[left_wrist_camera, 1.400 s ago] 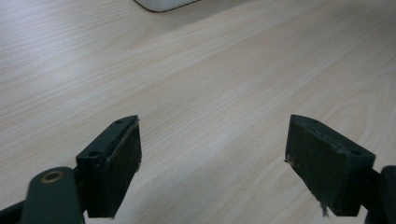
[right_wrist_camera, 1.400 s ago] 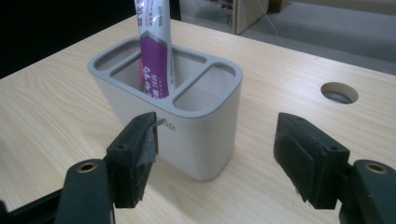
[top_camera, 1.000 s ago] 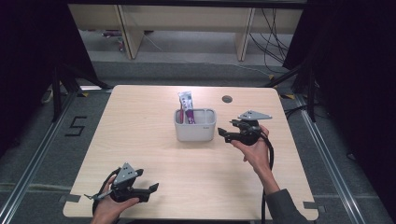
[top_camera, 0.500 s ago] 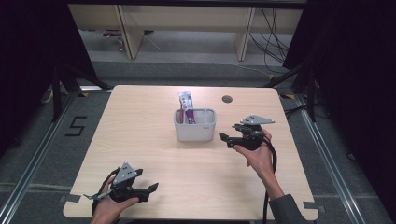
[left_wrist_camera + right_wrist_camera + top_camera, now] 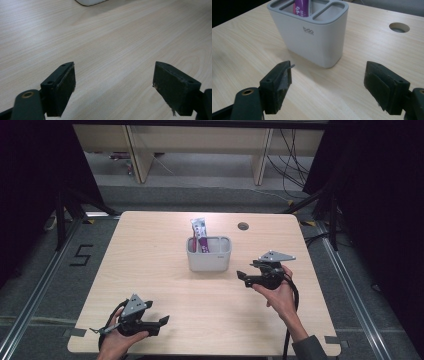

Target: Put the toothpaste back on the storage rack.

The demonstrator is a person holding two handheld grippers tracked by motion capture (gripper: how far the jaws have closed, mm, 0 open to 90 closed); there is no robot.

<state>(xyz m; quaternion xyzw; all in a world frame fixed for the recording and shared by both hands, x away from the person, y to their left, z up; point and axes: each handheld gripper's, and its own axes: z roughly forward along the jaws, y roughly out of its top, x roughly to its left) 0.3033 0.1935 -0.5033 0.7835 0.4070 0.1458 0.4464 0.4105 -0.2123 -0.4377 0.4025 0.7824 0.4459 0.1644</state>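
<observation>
A grey divided holder point(image 5: 209, 257) stands upright at the middle of the table, with a purple and white tube point(image 5: 200, 232) sticking out of its back compartment. My right gripper point(image 5: 242, 277) hovers just right of the holder and points at it. In the right gripper view the holder point(image 5: 312, 42) and the tube point(image 5: 302, 6) lie a short way ahead of the gripper point(image 5: 327, 87). Its jaws have just been opening and stand wide with nothing between them. My left gripper point(image 5: 161, 321) rests open at the near left edge over bare wood point(image 5: 113, 87).
A round cable hole point(image 5: 243, 226) sits in the tabletop behind the holder, also seen as a hole point(image 5: 399, 27) in the right gripper view. The light wooden table point(image 5: 150, 270) has dark floor around it and shelving legs beyond its far edge.
The right gripper has drifted toward the person and slightly lower, away from the holder's rim. The left gripper has stayed where it was.
</observation>
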